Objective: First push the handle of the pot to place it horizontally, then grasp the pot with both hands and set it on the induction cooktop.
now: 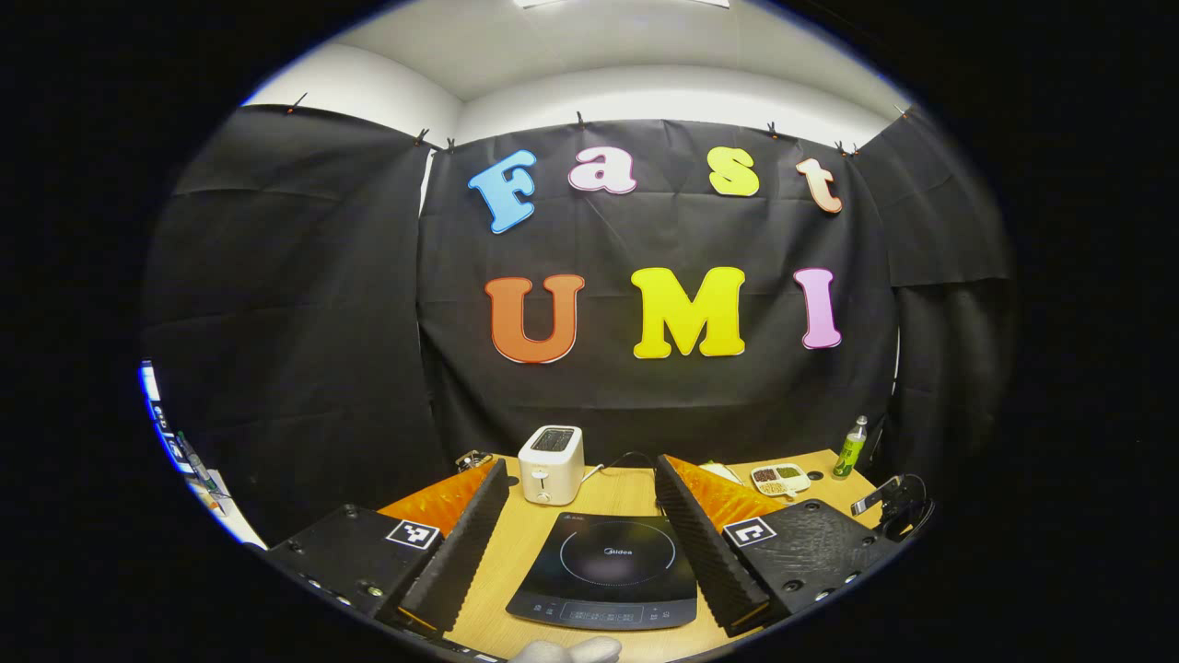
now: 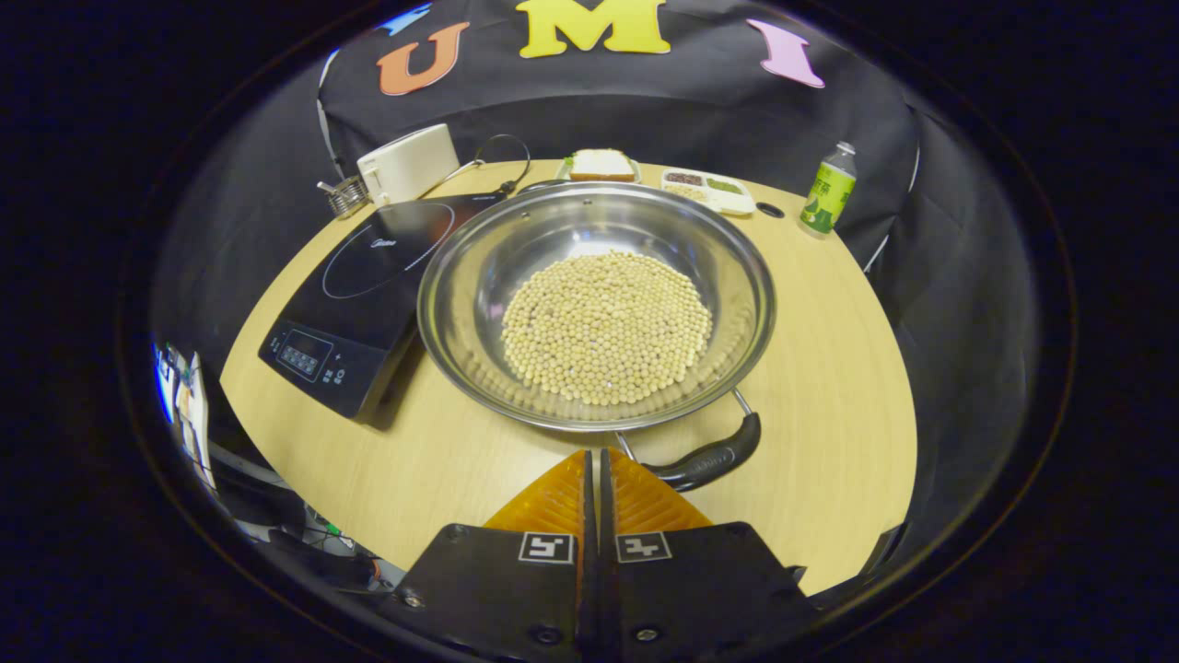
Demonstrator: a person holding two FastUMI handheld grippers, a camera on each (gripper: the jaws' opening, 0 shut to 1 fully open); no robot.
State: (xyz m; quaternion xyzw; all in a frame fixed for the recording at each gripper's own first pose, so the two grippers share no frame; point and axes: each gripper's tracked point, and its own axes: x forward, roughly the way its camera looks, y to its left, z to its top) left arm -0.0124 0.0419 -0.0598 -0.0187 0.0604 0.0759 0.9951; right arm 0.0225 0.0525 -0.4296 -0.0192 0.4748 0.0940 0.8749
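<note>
A steel pot (image 2: pixel 461 276) holding pale beans (image 2: pixel 603 327) sits mid-table in the right gripper view. Its black handle (image 2: pixel 709 458) is on the near side and slants up to the right. My right gripper (image 2: pixel 594 455) is shut with nothing between its fingers, its tips just short of the pot's near rim and just left of the handle. The black induction cooktop (image 2: pixel 359 276) lies directly left of the pot, with the pot's rim reaching over its edge. In the left gripper view, my left gripper (image 1: pixel 580 468) is open above the cooktop (image 1: pixel 608 566).
A white toaster (image 2: pixel 408 163) (image 1: pixel 551 463) stands behind the cooktop. Bread on a plate (image 2: pixel 601 165), a divided snack tray (image 2: pixel 709 189) (image 1: pixel 779 478) and a green bottle (image 2: pixel 827 189) (image 1: pixel 849 448) line the table's far edge. A small metal object (image 2: pixel 345 195) sits by the toaster.
</note>
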